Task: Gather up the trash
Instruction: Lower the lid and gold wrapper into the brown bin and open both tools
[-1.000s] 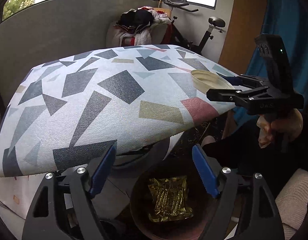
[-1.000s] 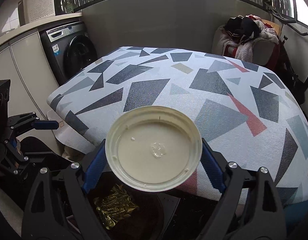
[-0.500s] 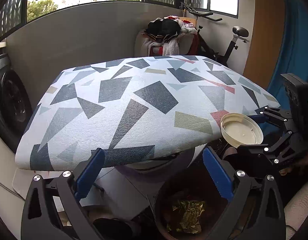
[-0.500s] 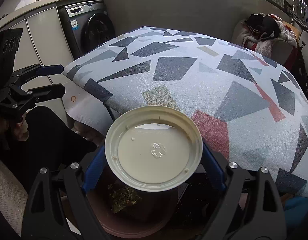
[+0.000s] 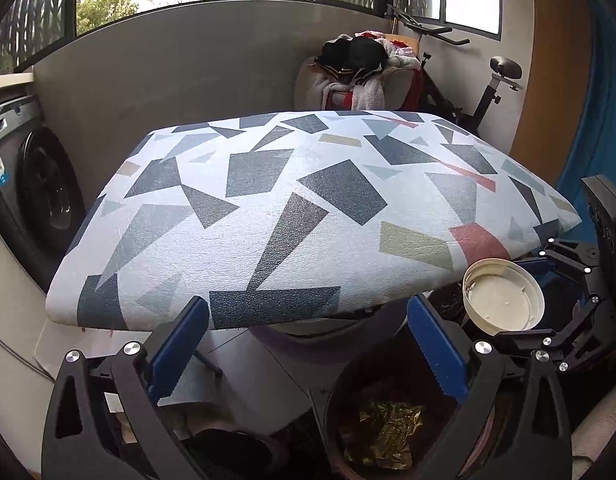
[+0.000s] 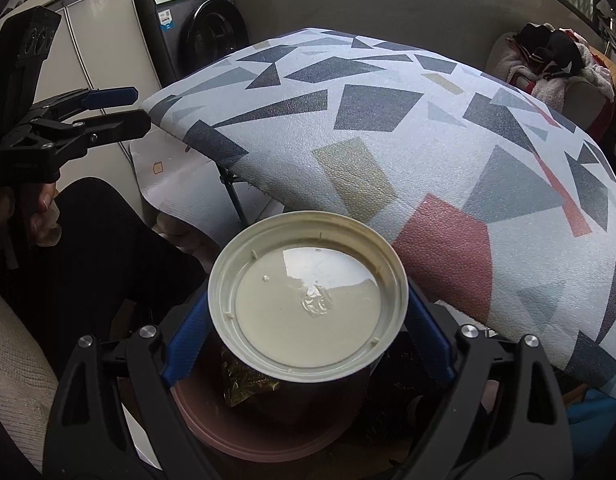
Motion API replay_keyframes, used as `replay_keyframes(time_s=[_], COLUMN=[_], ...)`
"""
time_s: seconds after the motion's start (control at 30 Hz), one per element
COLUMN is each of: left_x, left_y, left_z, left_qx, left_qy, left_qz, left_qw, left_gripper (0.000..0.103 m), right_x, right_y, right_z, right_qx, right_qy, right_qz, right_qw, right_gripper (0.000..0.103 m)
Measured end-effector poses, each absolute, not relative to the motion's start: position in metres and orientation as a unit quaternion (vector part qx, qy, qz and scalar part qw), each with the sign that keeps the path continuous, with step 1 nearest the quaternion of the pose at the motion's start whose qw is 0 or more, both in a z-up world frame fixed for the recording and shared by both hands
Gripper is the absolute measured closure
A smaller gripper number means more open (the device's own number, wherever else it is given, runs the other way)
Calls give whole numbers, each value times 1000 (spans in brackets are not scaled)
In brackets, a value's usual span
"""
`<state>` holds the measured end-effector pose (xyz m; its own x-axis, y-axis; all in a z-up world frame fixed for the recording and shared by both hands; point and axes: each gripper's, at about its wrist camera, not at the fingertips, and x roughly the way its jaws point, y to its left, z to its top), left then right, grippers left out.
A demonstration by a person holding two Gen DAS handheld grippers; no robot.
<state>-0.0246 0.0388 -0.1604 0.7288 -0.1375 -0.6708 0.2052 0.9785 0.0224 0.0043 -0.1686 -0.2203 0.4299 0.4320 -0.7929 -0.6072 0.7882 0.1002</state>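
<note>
My right gripper (image 6: 308, 308) is shut on a round cream plastic lid (image 6: 308, 296), its blue pads pressing on the rim from both sides. The lid hangs over a brown round bin (image 6: 236, 436), tilted toward the camera. A gold foil wrapper (image 6: 244, 384) lies inside the bin. In the left wrist view the lid (image 5: 503, 300) and right gripper (image 5: 523, 300) sit at the right, just off the table's edge and above the bin (image 5: 335, 420) with the wrapper (image 5: 387, 428). My left gripper (image 5: 304, 320) stands open and holds nothing, in front of the table's near edge.
A table (image 5: 308, 200) under a cloth with geometric patches fills the middle. A washing machine (image 6: 196, 20) stands at the left, with a chair piled with clothes (image 5: 359, 68) and an exercise bike (image 5: 487, 92) behind. A person's dark-clad leg (image 6: 100, 248) is beside the bin.
The right gripper has carried the lid off the table edge and down over the bin. The left gripper has drawn back from the bin, turned left, and its jaws stand slightly wider.
</note>
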Motion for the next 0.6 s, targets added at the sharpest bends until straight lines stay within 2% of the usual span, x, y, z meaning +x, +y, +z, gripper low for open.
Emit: replay_keyframes(time_s=[0.1, 0.6], left_x=[-26, -24], left_y=[38, 34], left_z=[-161, -155], left_qx=[50, 56], left_qy=[355, 348], left_qz=[-89, -75], left_qw=[929, 933], left_gripper=[6, 6], right_x=[5, 18], right_y=[-168, -185], right_z=[-221, -217], right_qx=[-103, -73], right_qy=[437, 438], right_qz=[303, 261], right_qw=[840, 857], right_gripper=[8, 6])
